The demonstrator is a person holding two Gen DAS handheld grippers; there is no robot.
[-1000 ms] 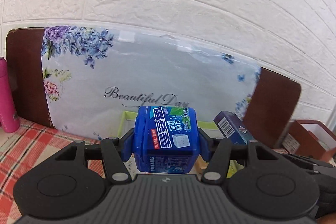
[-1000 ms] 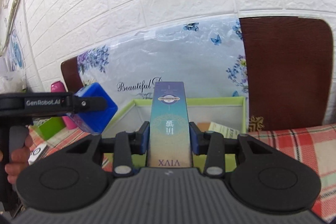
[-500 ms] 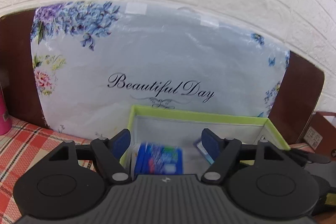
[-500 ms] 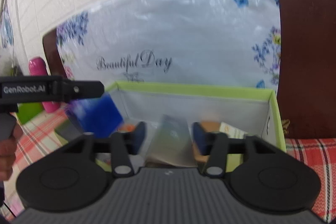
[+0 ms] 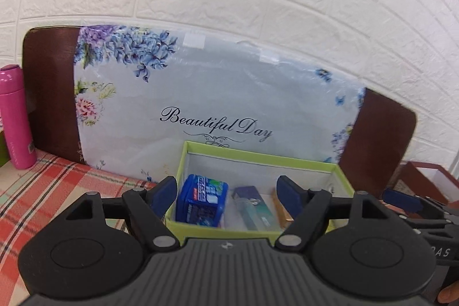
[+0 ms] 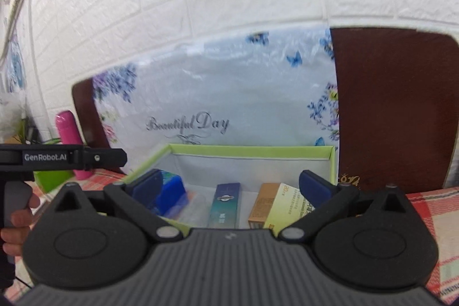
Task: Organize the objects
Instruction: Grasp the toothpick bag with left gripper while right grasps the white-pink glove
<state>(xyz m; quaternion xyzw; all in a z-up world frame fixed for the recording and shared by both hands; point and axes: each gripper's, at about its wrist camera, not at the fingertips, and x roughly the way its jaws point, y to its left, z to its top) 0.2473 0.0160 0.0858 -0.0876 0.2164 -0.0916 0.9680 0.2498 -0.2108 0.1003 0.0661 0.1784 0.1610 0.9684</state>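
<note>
**Both grippers hanging empty over the filled box**

The left gripper (image 5: pixel 226 192) and right gripper (image 6: pixel 229 185) are hovering with jaws apart, gripping nothing. The blue gum tub (image 5: pixel 202 201) is sitting in the green box (image 5: pixel 258 155) at its left end, the teal carton (image 6: pixel 225 204) lying beside it, the box resting at the back edge of the checked surface (image 5: pixel 43 191). Risk: pulling away low, a finger is likely catching the near rim and dragging the light box, or the two grippers are bumping, being close together.

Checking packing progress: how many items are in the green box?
4: blue gum tub left, teal carton middle, tan carton and pale yellow-green carton right. More may be hidden.
</note>
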